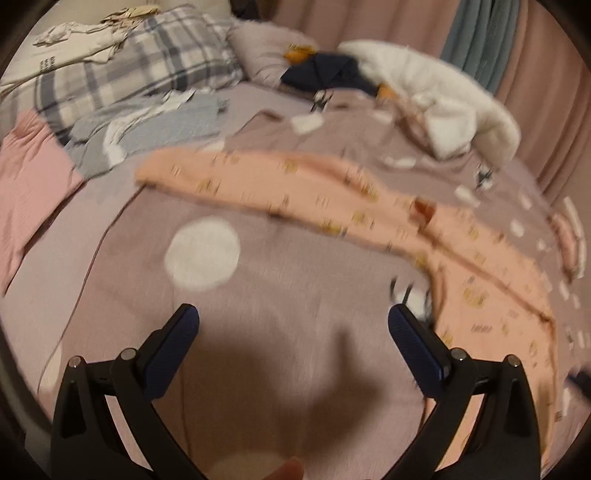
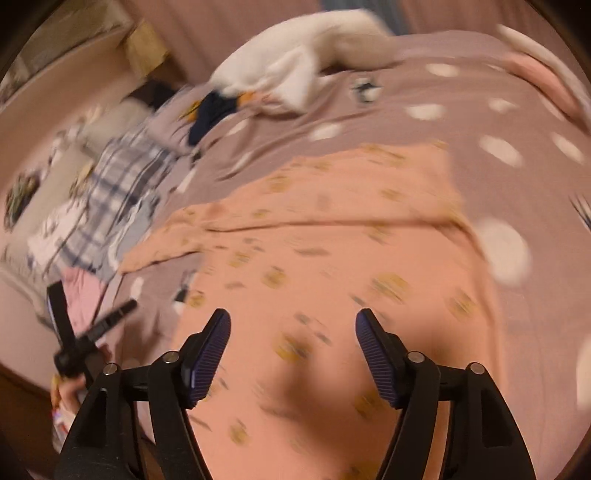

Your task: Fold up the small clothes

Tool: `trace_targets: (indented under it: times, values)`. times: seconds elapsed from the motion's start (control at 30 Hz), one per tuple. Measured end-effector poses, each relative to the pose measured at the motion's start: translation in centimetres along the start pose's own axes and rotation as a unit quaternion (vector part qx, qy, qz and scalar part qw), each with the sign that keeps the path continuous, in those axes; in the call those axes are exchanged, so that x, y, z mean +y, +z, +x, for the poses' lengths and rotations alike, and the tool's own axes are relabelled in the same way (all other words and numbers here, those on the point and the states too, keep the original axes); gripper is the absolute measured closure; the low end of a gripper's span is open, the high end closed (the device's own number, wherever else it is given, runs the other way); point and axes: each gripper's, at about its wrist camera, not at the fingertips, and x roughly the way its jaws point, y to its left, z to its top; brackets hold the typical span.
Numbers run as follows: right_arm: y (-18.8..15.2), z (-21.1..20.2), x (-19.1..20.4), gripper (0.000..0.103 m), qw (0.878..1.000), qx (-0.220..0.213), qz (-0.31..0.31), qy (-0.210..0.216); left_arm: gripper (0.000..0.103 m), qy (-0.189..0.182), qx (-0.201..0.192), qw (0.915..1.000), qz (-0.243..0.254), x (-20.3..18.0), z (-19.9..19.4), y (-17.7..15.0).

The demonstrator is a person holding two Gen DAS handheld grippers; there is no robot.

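meanwhile both grippers, left gripper [image 1: 293,325] and right gripper [image 2: 293,328], gape wide, gripping nothing; peach garment [image 2: 332,258] lies, seemingly flat, at right gripper's twelve o'clock.

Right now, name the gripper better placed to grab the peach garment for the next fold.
Right. The right gripper hangs open directly over the peach garment; the left gripper, also open, is over bare bedspread, with the garment off to its side.

A plaid pillow [image 1: 147,55], a white plush toy [image 1: 443,110] and pink curtains [image 1: 369,18] surround the mauve dotted bedspread [image 1: 277,332].
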Motion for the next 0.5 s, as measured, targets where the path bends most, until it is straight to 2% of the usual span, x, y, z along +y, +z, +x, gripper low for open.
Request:
trace_targets:
  times: [0.1,0.17,0.2,0.23,0.3,0.33,0.4,0.47,0.5]
  values:
    - [-2.0,-0.7,-3.4,0.027,0.999,0.009,0.045,0.002,0.0,-0.051,-0.018,0.9983,-0.023,1.6,0.6,2.0]
    - [-2.9,-0.7,-4.6,0.027,0.998,0.006,0.053,-0.033,0.0,-0.066,-0.019,0.9974,-0.024,2.5,1.7,3.3]
    - [-3.3,-1.0,-5.0,0.027,0.997,0.002,0.054,-0.051,0.0,-0.05,-0.018,0.9984,-0.021,3.2,2.6,4.0]
    - [-3.3,-0.9,-5.4,0.027,0.996,-0.002,0.057,-0.068,0.001,-0.017,-0.02,0.9994,-0.023,3.9,3.3,4.5]
    - [-3.4,-0.7,-6.1,0.027,0.994,-0.003,0.077,-0.073,0.001,0.018,-0.026,0.9988,-0.037,5.3,4.5,5.0]
    - [-3.5,-0.4,-6.4,0.027,0.994,0.0,0.089,-0.066,0.001,-0.002,-0.025,0.9983,-0.052,6.3,5.3,5.2]
    - [-3.4,0.1,-6.8,0.027,0.992,0.005,0.107,-0.062,0.001,-0.077,0.0,0.9908,-0.111,8.8,7.5,5.7]
    - [-3.1,0.5,-6.7,0.027,0.991,0.004,0.11,-0.073,0.001,-0.136,0.02,0.9747,-0.176,10.7,9.3,6.0]
    - [-3.1,0.5,-6.5,0.027,0.991,0.004,0.107,-0.077,0.001,-0.156,0.007,0.9671,-0.201,11.6,9.4,6.3]
